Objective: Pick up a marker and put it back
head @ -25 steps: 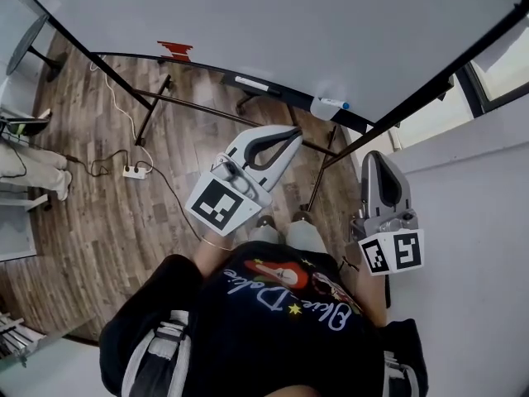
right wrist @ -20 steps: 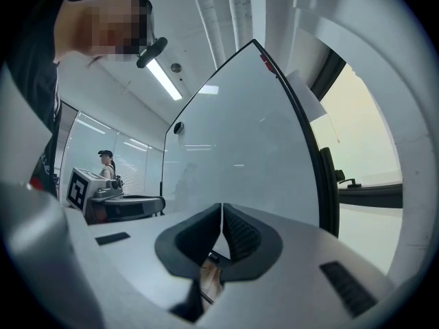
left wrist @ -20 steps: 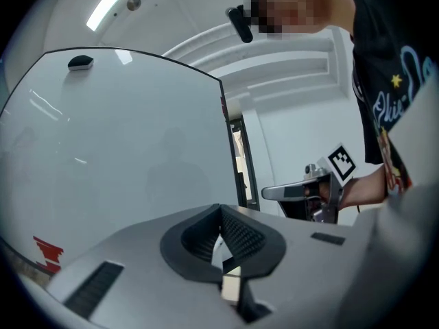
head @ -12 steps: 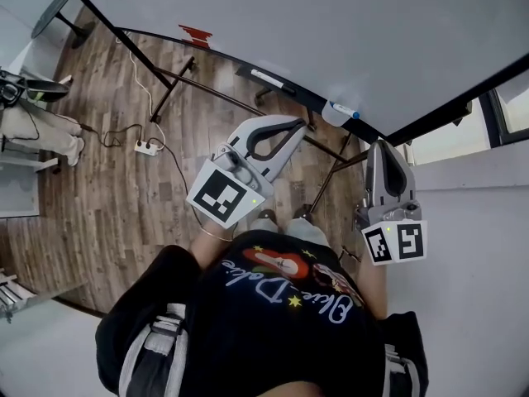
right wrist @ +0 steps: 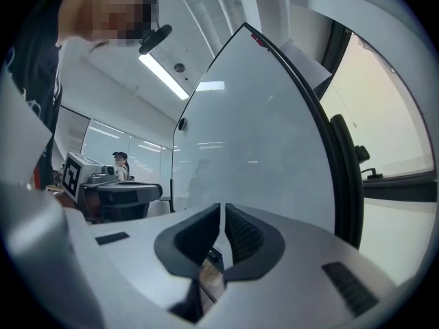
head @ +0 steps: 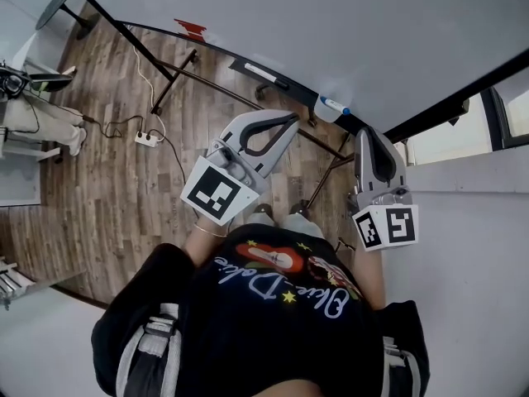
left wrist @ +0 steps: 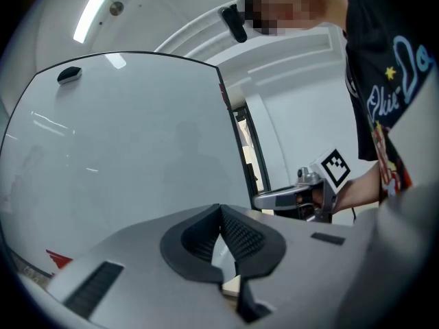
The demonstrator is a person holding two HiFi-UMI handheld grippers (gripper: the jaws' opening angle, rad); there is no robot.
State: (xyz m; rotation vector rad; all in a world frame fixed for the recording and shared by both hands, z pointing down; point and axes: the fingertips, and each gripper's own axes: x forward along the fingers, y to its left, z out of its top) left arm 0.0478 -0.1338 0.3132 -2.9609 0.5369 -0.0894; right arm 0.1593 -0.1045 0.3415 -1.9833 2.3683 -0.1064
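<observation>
A white marker with a blue cap lies on the ledge along the bottom edge of the whiteboard. A second, black-and-white marker rests further left on the same ledge. My right gripper is shut and empty, pointing at the board just right of and below the blue-capped marker. My left gripper is also shut and empty, a little left of that marker. In the left gripper view the pads of the left gripper meet before the board. In the right gripper view the right gripper is closed too.
The whiteboard stands on a black frame with legs on a wood floor. A red object sits at the ledge's left end. A power strip and cable lie on the floor. A white wall is close on the right.
Both grippers have come closer to the board's ledge. The right one has drawn nearer to the blue-capped marker. Both stay shut and empty.
</observation>
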